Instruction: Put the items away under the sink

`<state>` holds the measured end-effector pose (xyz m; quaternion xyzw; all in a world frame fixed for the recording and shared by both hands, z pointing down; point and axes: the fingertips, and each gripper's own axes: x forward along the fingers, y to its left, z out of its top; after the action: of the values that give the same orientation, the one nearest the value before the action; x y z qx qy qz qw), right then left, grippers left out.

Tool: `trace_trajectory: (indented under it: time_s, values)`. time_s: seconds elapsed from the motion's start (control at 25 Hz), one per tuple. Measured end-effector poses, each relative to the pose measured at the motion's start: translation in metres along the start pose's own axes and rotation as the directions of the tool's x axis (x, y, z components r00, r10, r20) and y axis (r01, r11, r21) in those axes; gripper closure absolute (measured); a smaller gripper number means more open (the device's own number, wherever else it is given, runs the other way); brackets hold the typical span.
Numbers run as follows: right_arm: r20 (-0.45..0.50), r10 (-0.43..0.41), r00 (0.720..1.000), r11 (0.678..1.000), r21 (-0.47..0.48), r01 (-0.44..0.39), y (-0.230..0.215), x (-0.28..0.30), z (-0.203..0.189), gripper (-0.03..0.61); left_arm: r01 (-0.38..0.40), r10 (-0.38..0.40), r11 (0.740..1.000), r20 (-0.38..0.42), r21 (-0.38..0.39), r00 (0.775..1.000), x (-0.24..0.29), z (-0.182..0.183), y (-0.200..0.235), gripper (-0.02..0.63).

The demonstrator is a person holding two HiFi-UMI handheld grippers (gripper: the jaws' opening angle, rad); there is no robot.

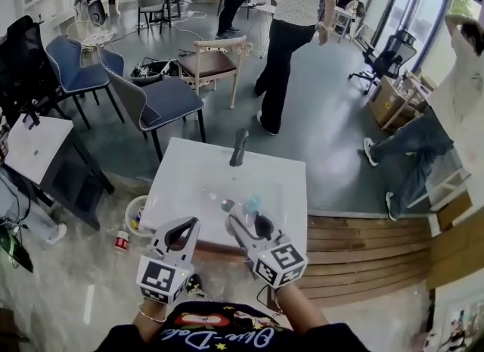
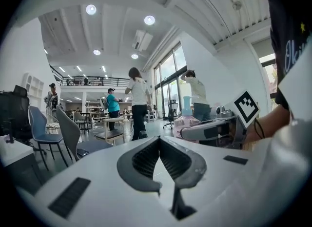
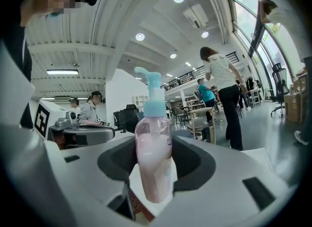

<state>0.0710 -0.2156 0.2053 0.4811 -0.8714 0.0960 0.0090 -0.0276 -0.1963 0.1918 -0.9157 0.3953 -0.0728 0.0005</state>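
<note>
The right gripper [image 3: 154,158] clamps the pump bottle [image 3: 153,133] at mid-body. It is probably light, smooth, slippery plastic: grip the body, not the pump. The left gripper [image 2: 159,145] is closed and empty.

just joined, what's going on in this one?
A person stands at a white sink unit with a hand-held gripper in each hand. The right hand-held gripper is clamped on a pink pump bottle with a blue pump, held upright near the unit's front edge. The left hand-held gripper is beside it, jaws together with nothing between them. The bottle is not under the sink yet. Other people move about in the room behind.
</note>
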Motion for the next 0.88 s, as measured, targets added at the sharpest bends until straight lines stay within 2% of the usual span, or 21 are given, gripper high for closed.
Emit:
trace_trajectory:
  time_s: [0.28,0.88]
  values:
    - [0.005,0.014,1.000,1.000,-0.003,-0.014,0.007,-0.022,-0.002,0.367,-0.008,0.008,1.000,0.027,-0.011,1.000,-0.011,0.006,-0.020,0.604]
    - [-0.002,0.065,0.998,0.998,-0.006,-0.065,0.029,-0.091,-0.013,0.367,-0.031,0.031,0.999,0.022,0.009,0.999,-0.044,0.006,-0.089,0.604]
